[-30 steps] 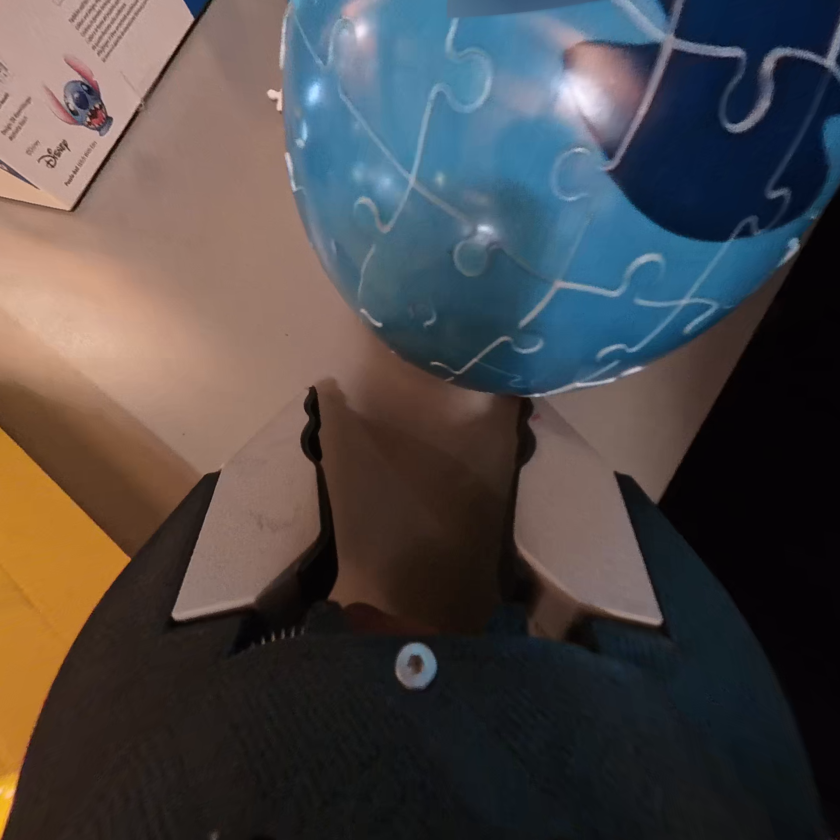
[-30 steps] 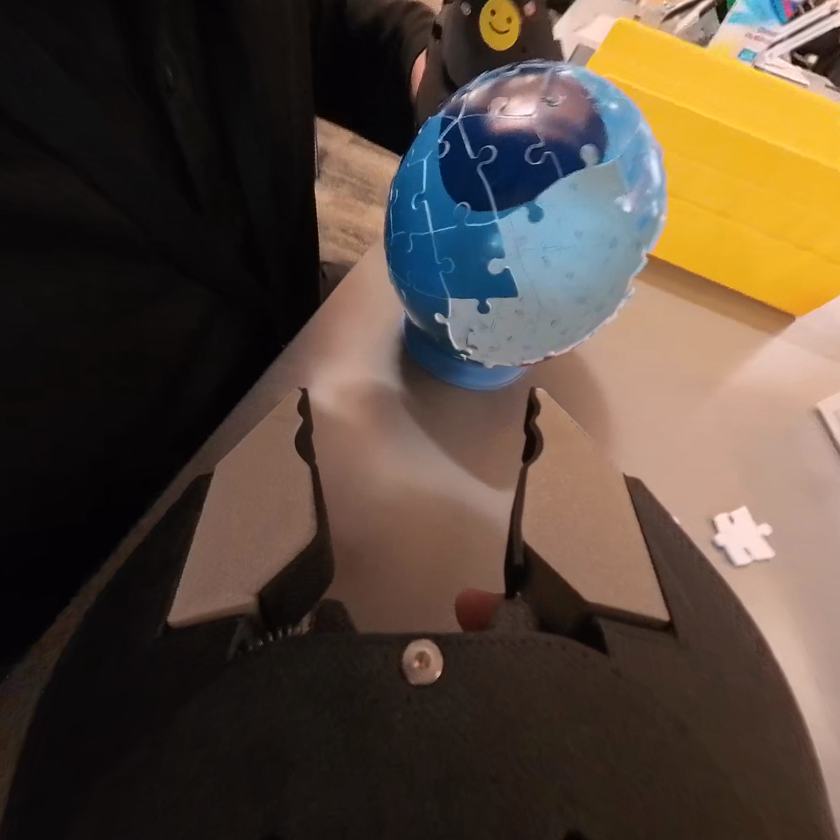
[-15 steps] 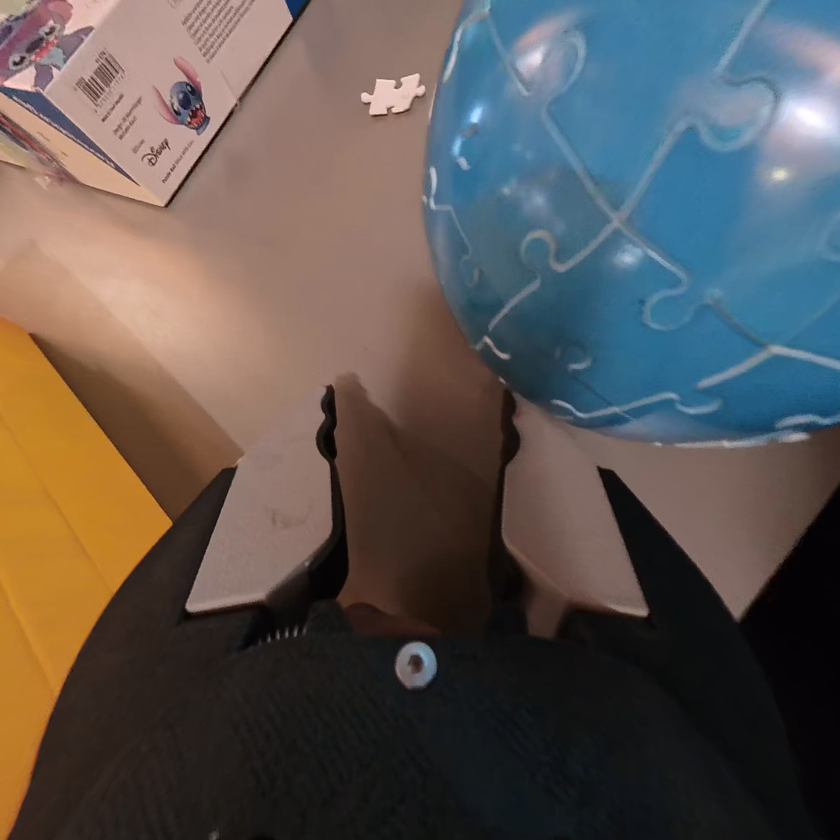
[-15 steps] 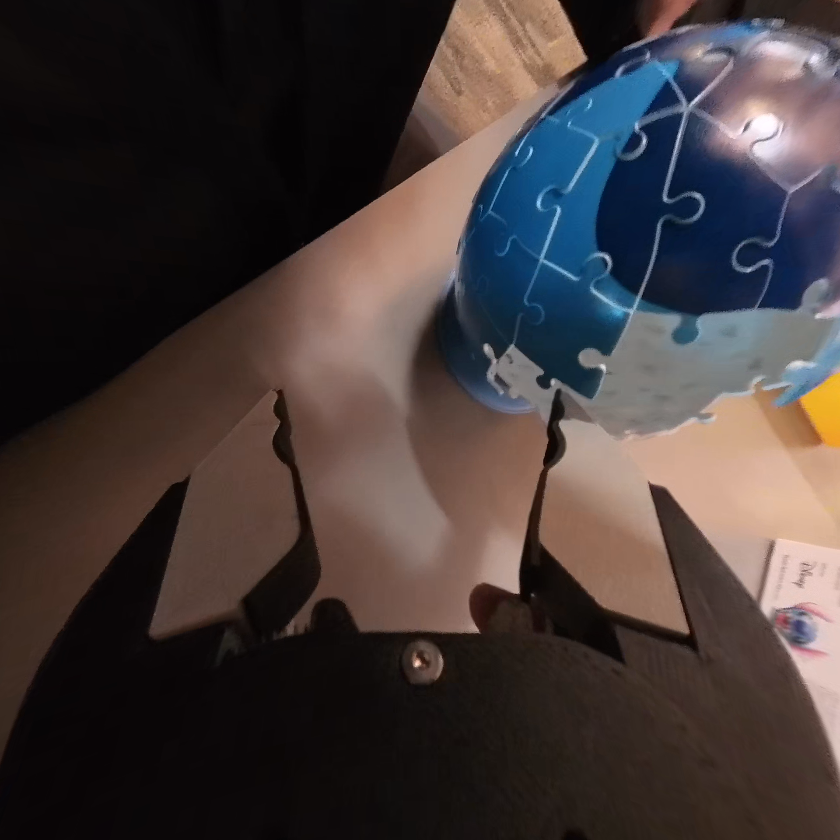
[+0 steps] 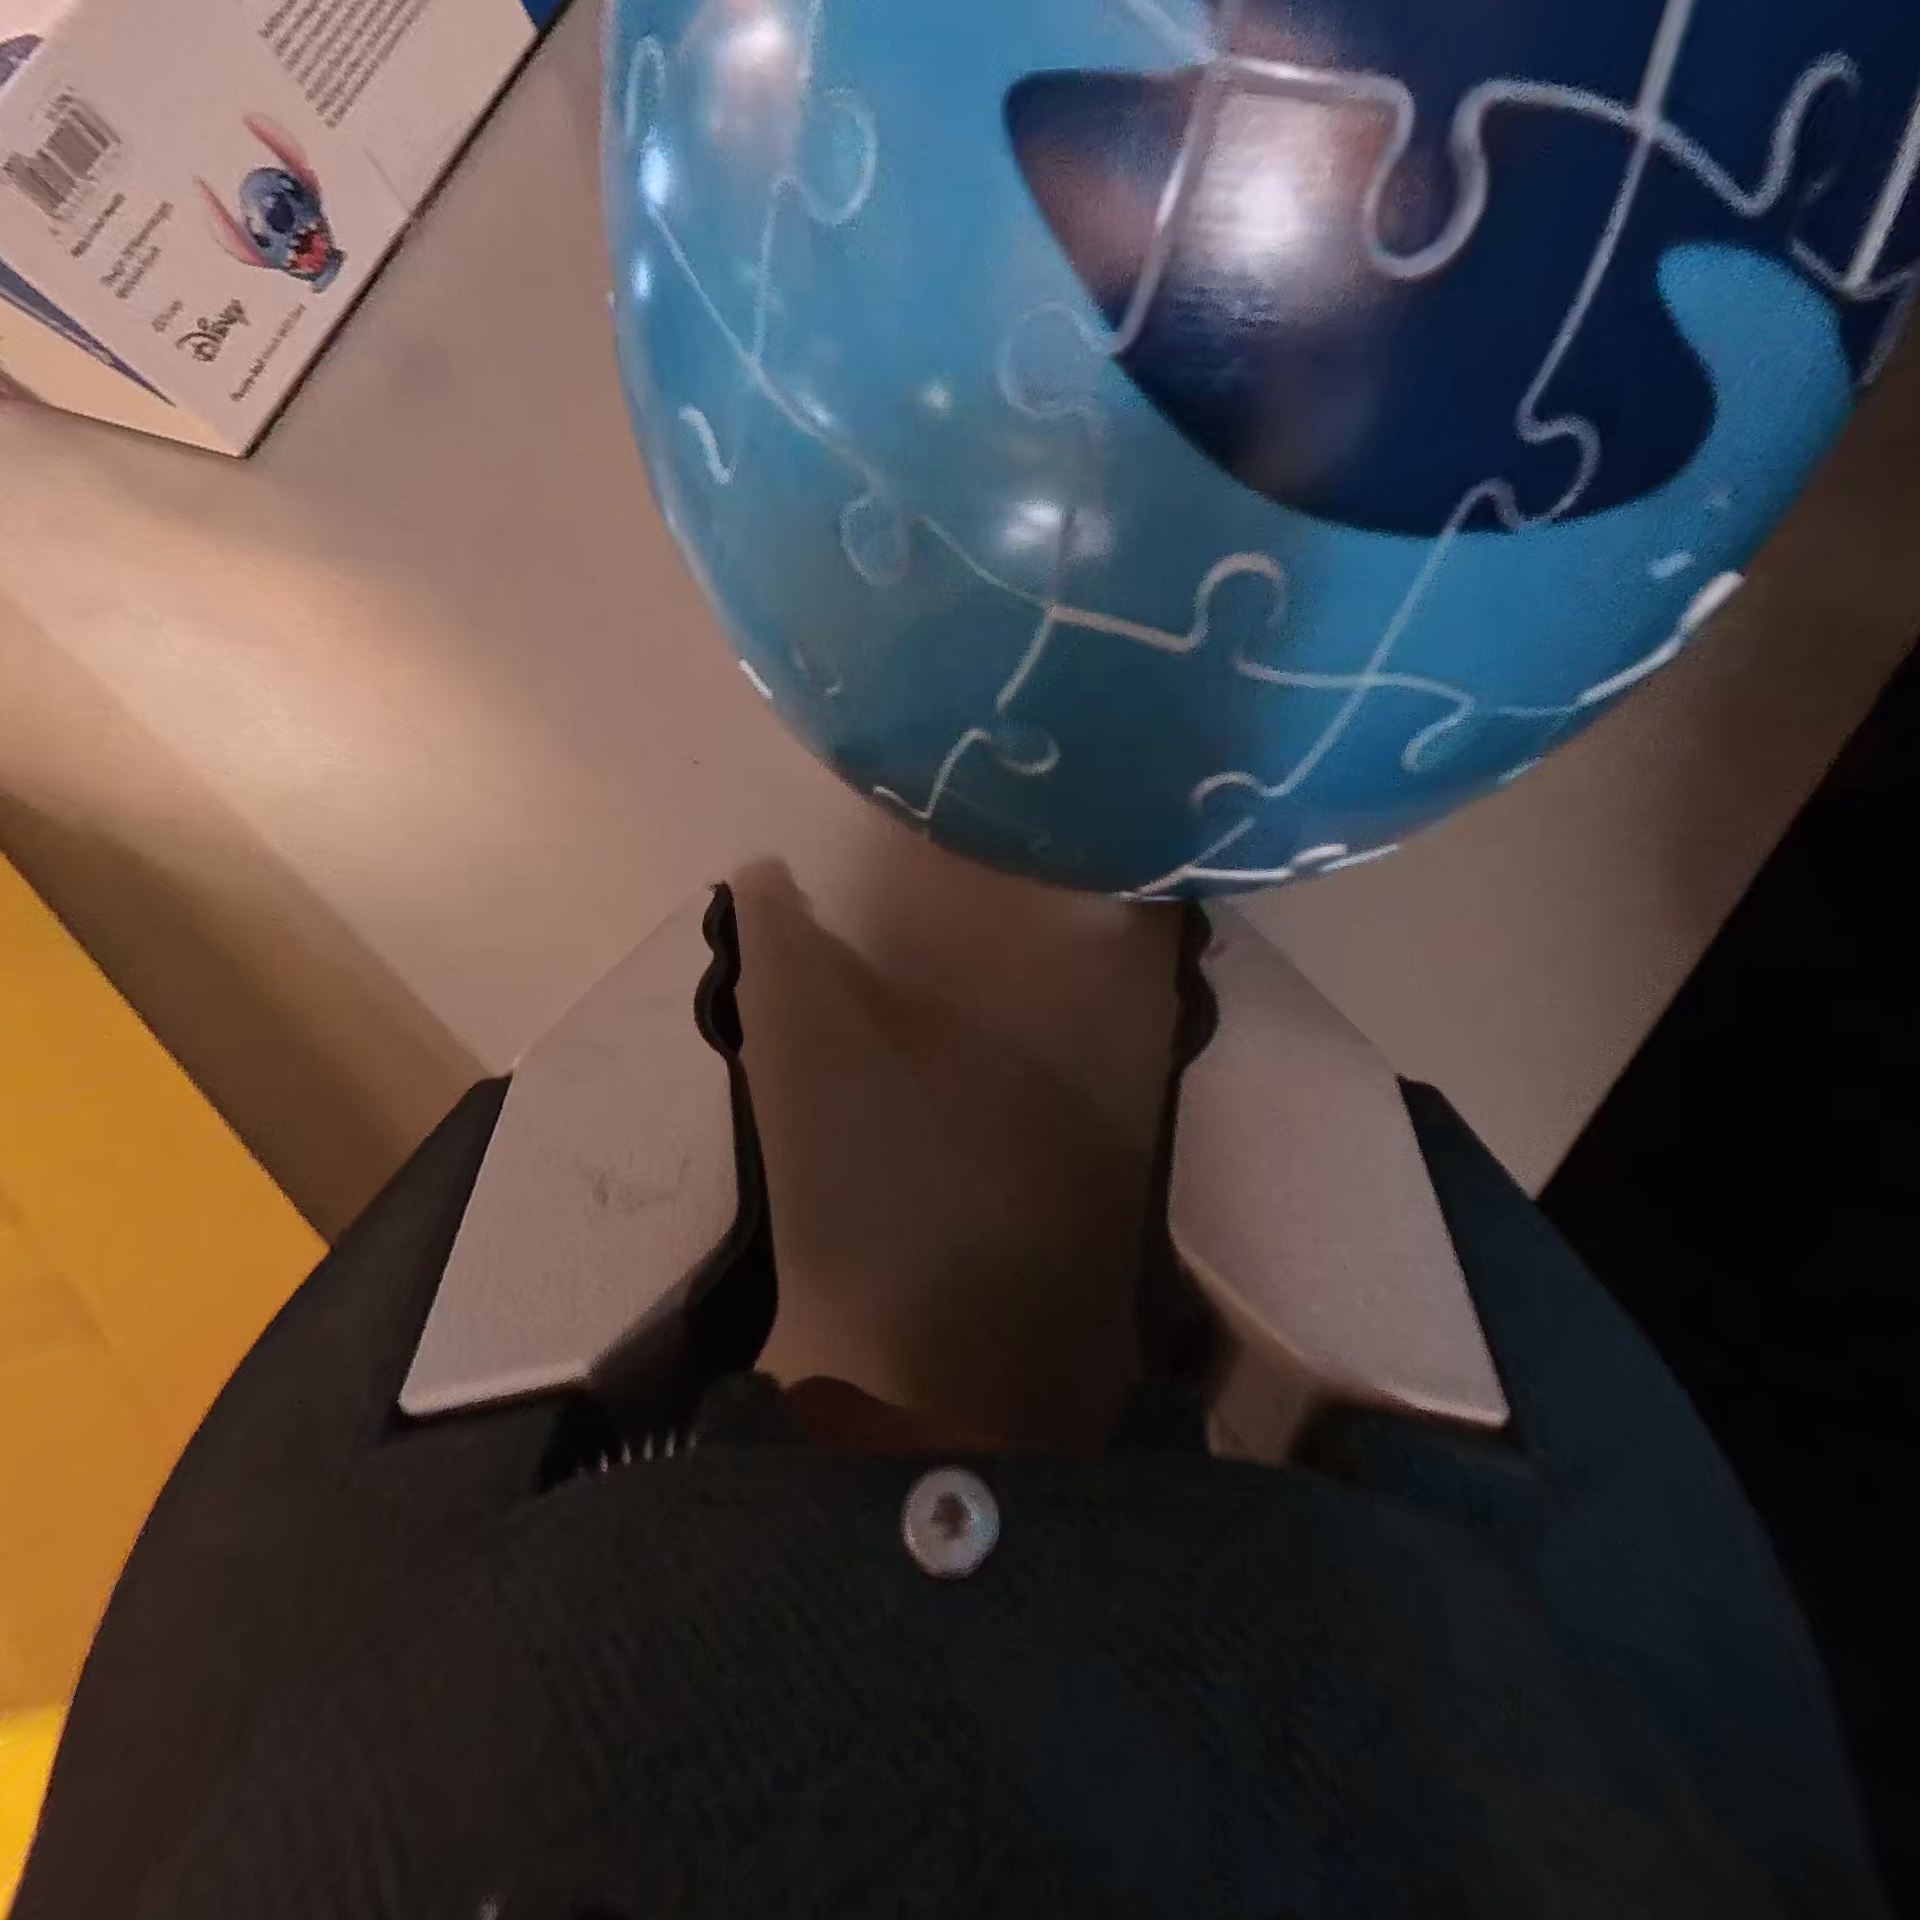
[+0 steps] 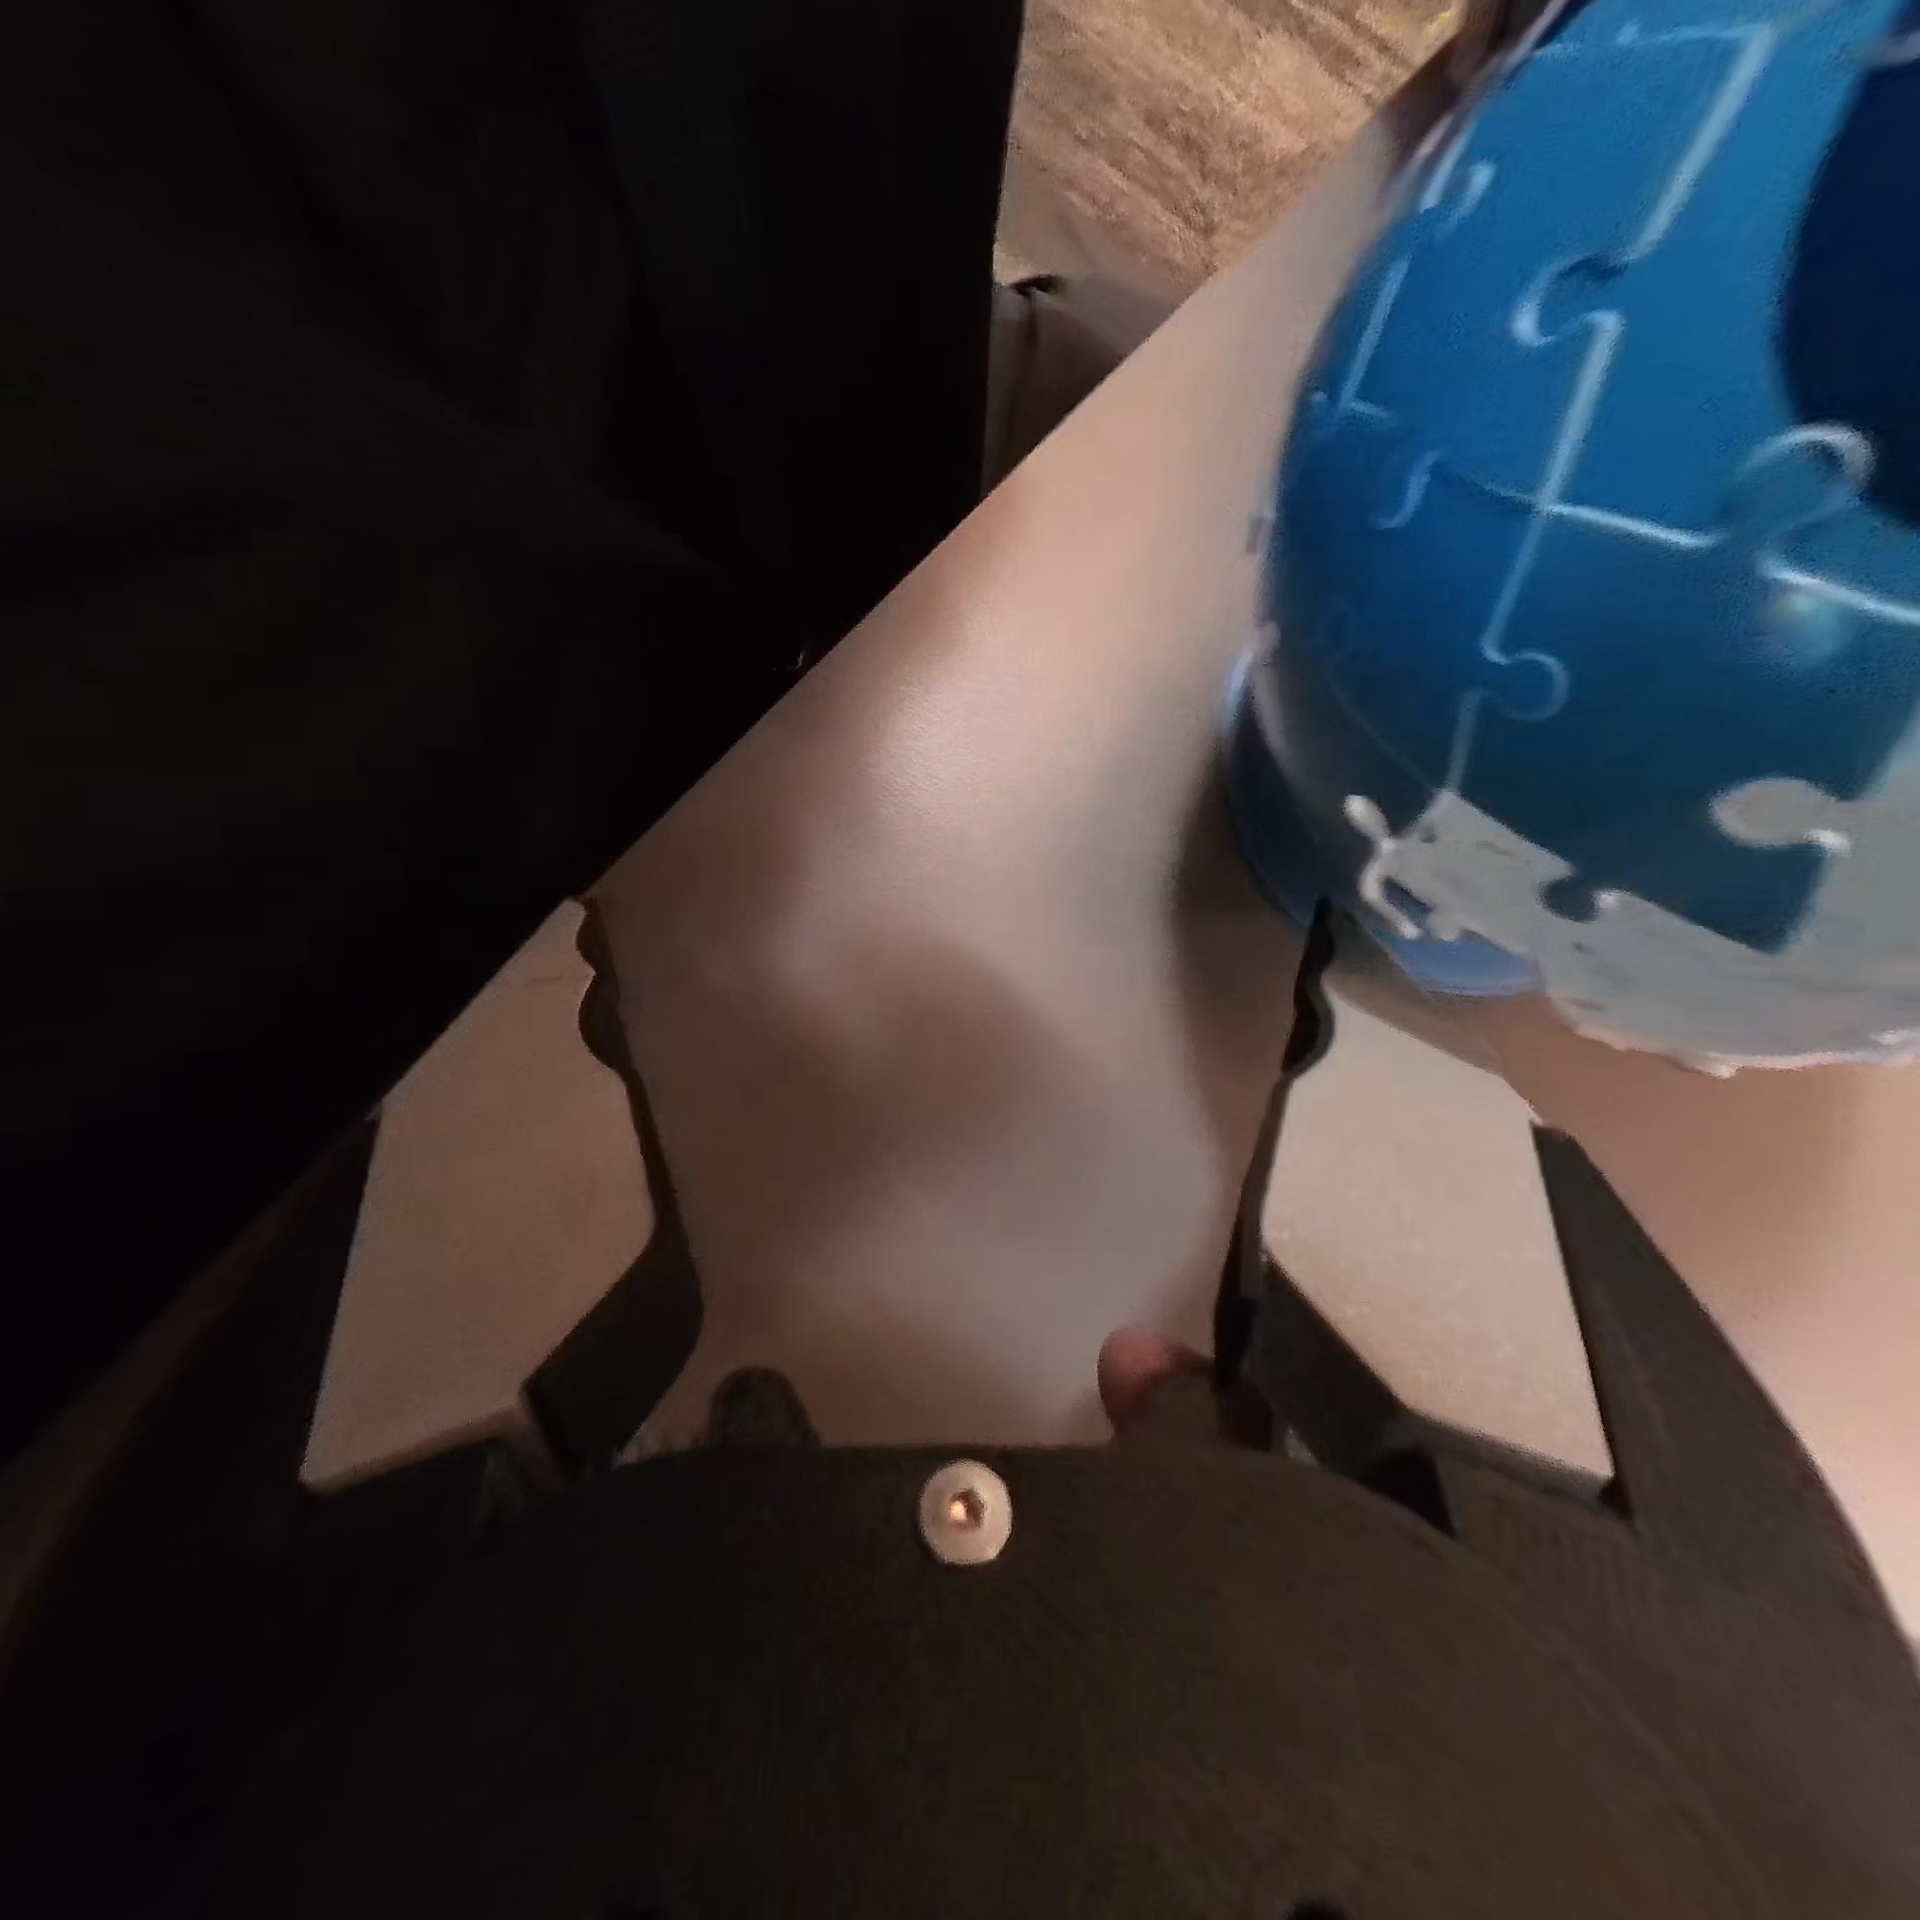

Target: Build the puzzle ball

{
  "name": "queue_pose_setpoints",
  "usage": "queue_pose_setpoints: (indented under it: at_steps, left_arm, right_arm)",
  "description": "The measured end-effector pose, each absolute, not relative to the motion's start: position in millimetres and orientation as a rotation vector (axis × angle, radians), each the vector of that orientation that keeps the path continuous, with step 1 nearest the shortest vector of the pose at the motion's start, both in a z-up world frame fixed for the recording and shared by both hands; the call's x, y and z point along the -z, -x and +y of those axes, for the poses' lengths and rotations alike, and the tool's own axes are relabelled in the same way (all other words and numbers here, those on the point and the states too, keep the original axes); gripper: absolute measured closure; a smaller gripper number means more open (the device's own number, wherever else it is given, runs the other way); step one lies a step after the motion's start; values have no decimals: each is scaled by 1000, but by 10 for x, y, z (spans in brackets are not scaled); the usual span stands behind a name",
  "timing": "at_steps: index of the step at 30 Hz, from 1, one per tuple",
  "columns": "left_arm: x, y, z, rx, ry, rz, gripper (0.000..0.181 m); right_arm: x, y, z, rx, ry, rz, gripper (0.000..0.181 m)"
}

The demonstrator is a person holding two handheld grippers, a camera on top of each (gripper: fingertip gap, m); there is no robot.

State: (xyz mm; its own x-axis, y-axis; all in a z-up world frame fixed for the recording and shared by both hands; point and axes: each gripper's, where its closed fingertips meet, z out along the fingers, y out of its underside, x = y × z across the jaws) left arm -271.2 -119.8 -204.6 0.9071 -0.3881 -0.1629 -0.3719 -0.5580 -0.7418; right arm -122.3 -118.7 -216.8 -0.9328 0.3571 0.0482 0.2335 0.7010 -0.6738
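In the left wrist view, the left gripper [image 5: 954, 906] is being held over the beige table [image 5: 343, 665] with its jaws spread wide and nothing lying between them. The puzzle ball [image 5: 1195, 468] is filling the frame from 12 to 2 o'clock — a glossy sphere of interlocked light-blue pieces with a dark navy patch towards its upper right. Its lower curve is being met by the tip of the right-hand finger [image 5: 1340, 1174]; whether the two are truly touching cannot be told. A white printed box [image 5: 208, 208] is being shown at 10 o'clock, lying flat on the table, well apart from the ball. A yellow surface [image 5: 114, 1195] is being cut off by the frame edge at 8 o'clock.

In the right wrist view, the right gripper [image 6: 951, 914] is likewise being held with jaws wide apart and empty, above the same table [image 6: 935, 831]. The puzzle ball [image 6: 1621, 540] is being seen at 2 o'clock, blurred, seated on a round blue stand [image 6: 1299, 831]; pale unprinted pieces are lining its lower side. The tip of the right-hand finger [image 6: 1382, 1247] is lying just beside the stand's rim. Dark clothing [image 6: 416, 416] is taking up the frame from 9 to 12 o'clock — beyond the table's edge.
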Motion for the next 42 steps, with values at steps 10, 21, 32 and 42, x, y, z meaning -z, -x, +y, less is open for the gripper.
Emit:
queue_pose_setpoints:
  at_steps: [10, 21, 32, 42]
  left_arm:
    - [2034, 2890, -1127, -23, 2208, 516, 100]
    - [2016, 3150, -861, -75, 2187, 522, 104]
    - [2037, 2827, -1104, 10, 2201, 556, 97]
    - [2024, 2811, -1029, -24, 2188, 553, 93]
  right_arm:
    - [2225, 1250, -1320, -1045, 419, -2727, 45]
    - [2186, 1269, -1345, -955, 316, -2701, 45]
    - [2053, 1224, -1052, -818, 291, -2683, 42]
    - [2249, 1255, -1182, -1016, 483, -2774, 24]
